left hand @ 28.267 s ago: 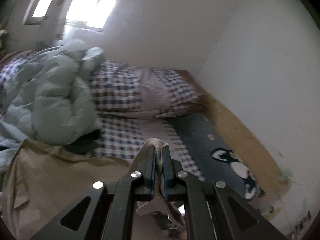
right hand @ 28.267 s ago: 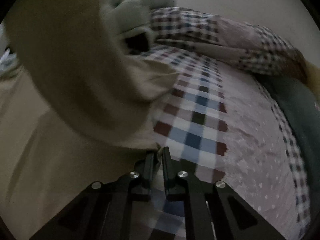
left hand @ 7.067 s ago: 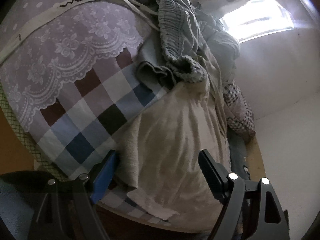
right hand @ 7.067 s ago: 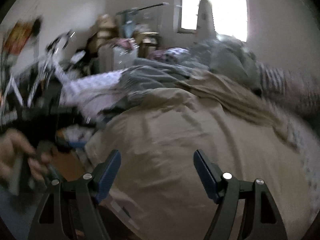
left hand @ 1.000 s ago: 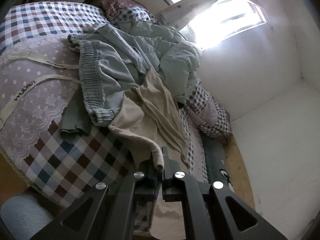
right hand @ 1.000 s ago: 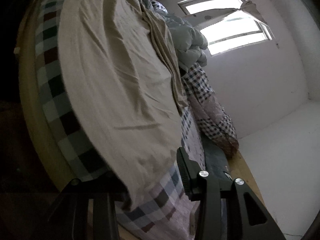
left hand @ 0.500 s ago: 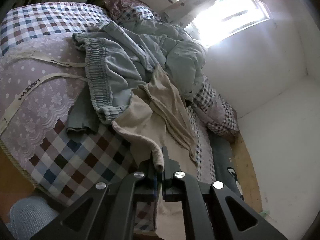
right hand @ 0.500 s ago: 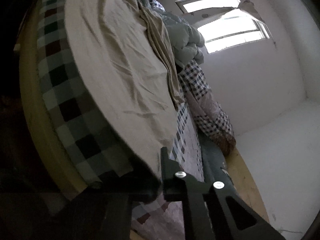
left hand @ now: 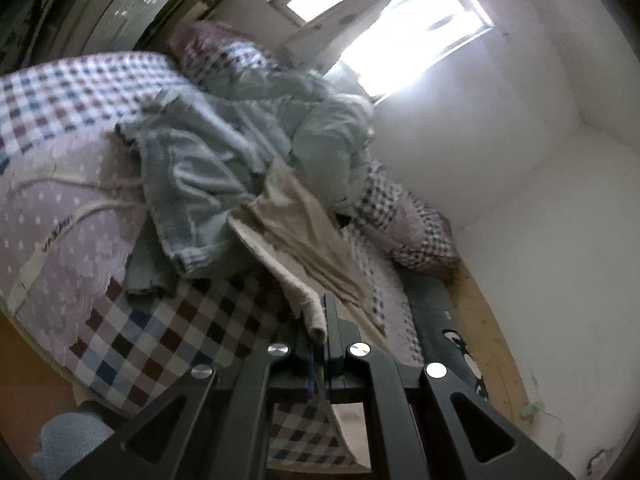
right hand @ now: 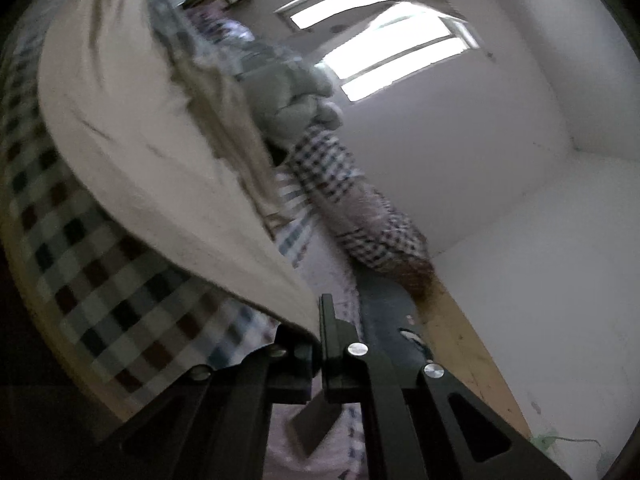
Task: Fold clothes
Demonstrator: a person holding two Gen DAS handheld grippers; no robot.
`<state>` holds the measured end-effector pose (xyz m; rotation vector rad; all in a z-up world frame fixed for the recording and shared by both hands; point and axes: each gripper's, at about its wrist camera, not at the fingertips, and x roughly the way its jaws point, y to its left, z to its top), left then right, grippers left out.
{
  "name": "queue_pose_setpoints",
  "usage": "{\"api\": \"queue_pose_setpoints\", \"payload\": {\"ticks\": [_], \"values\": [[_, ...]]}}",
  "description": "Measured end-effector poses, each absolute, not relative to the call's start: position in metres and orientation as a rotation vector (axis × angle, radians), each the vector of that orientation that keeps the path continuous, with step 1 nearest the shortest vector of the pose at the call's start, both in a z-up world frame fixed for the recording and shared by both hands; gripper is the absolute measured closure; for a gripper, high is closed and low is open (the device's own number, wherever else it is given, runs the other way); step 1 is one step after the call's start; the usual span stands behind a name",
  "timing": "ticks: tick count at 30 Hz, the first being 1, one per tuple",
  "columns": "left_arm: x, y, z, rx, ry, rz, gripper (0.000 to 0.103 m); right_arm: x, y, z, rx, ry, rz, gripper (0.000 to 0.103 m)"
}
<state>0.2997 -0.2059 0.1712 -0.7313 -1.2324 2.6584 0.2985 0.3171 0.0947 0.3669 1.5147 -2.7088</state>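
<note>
**Left gripper** [left hand: 322, 320]: jaws pressed together on a rolled hem of the beige garment [left hand: 296, 220]. The pinch is seen in the left wrist view at the very tips; the cloth runs from there up and away to the far side of the bed.

**Right gripper** [right hand: 318, 320]: jaws have just been closing and are now clamped on the near edge of the same beige garment [right hand: 132, 152]. In the right wrist view the cloth is drawn taut from the tips and spreads wide to the upper left.

**Beige garment**: held at two near points, its far part resting on the checked bedspread [left hand: 168, 328] and partly tucked beside the pale blue garment [left hand: 192, 176] that lies crumpled to its left.

**Surroundings**: a pale green duvet [left hand: 332, 144] is heaped beyond the clothes; a checked pillow [left hand: 404, 220] lies far right against the wall, below the window [left hand: 404, 24].

**Step in hand (judged)**: the near edge is being lifted for carrying over towards the far part.

**Handling notes**:
- Both pinches are to be kept level, so that the edge is carried straight and no diagonal crease is set.
- The cloth is to be held lightly taut between the two grips; slack would let the middle sag.
- The lift is to be high enough for the fabric to clear the bedspread and not drag the blue garment along.
- The left hold is on a rolled hem only and may slip if pulled sharply.
</note>
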Motion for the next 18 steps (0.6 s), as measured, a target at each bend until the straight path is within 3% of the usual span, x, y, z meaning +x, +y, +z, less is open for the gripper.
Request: {"api": "queue_pose_setpoints", "payload": {"ticks": [7, 18], "values": [[0.336, -0.202, 0.215, -0.603, -1.154, 2.663, 0.102, 0.311, 0.328, 0.164, 0.286, 1.488, -2.810, 0.103], [0.400, -0.195, 0.262, -0.481, -1.077, 2.663, 0.102, 0.365, 0.343, 0.219, 0.228, 1.480, -2.855, 0.103]]}}
